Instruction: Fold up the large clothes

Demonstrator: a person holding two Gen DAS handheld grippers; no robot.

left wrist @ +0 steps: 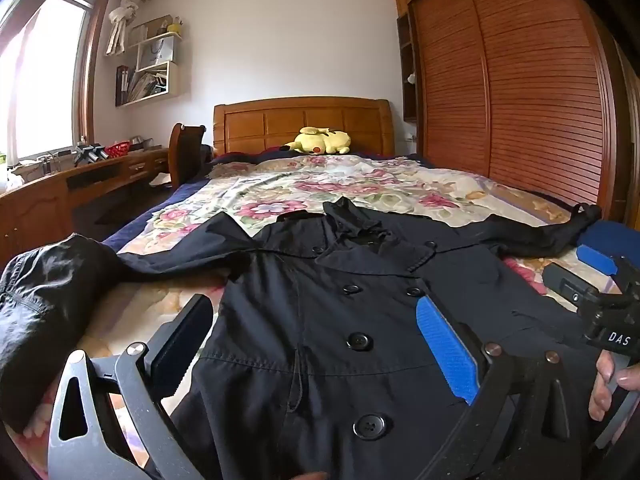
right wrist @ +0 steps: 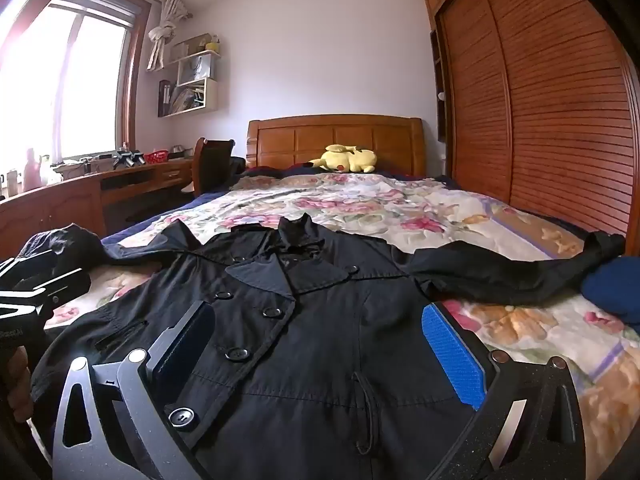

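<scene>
A: Where's the coat, and what are you holding?

B: Nothing yet. The black trench coat lies face up on the bed, collar toward the headboard, hem toward you, buttons done up down the front. Your left hand-held gripper hovers over the chest panel, jaws spread wide, no cloth between the pads. Your right hand-held gripper is the same: released, above the waist.

A: Sleeves?

B: Both flung out. The left sleeve runs off toward the bed's near left edge, its cuff bunched and shiny. The right sleeve stretches across the floral quilt toward the wardrobe.

A: How will it behave?

B: Likely a thin woven shell. Soft and limp, it'll sag between your two grips. Looks a bit slick, so a shallow pinch may slide out. The double-breasted front and lapels are thicker layers and should fold stiffer than the sleeves.

A: Where do you bite?

B: I'd take a sleeve near the cuff or at the shoulder seam. Pinch the seam or cuff hem, where the fabric is doubled. Keep clear of the buttons, since pads on one won't seat flat.
</scene>
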